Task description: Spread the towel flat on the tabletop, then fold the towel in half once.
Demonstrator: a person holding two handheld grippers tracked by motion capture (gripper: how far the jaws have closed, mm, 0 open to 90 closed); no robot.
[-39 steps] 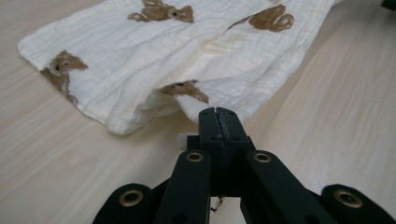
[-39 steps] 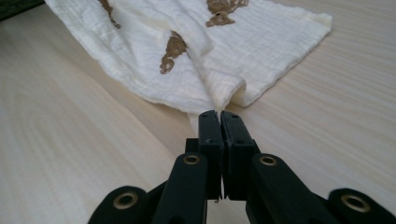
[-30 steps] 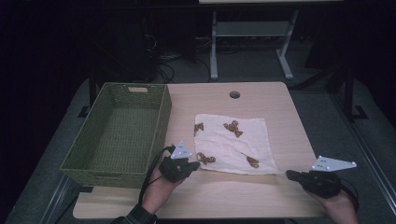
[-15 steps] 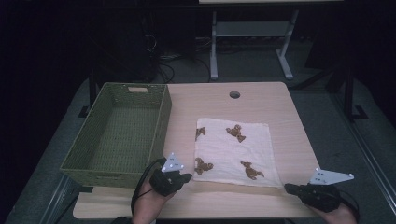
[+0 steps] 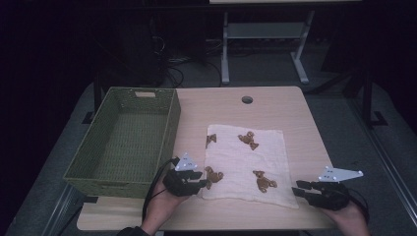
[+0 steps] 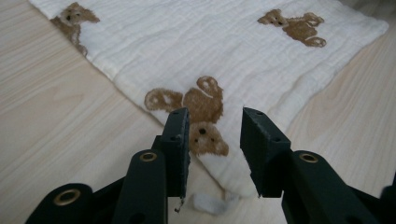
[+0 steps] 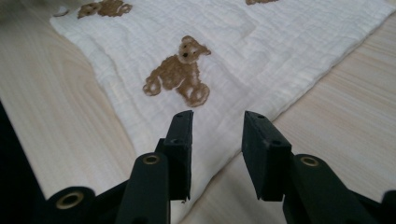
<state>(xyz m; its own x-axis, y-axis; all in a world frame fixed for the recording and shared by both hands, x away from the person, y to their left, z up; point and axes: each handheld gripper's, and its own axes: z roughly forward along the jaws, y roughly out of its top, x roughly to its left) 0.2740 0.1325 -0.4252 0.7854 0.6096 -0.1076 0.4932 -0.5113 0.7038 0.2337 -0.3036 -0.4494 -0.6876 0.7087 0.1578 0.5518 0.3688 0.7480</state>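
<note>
My left gripper (image 6: 212, 154) and right gripper (image 7: 215, 156) have just been opening, each released. The bear-print cloth (image 5: 246, 162) lies flat on the table (image 5: 275, 105), one near corner between each pair of parted jaws, unpinched.

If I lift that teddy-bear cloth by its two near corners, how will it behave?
The cloth is thin and crinkled and lies flat on the table, so it will probably hang limp and sag between the corners. It looks light. Its soft weave should grip well rather than slip.
</note>
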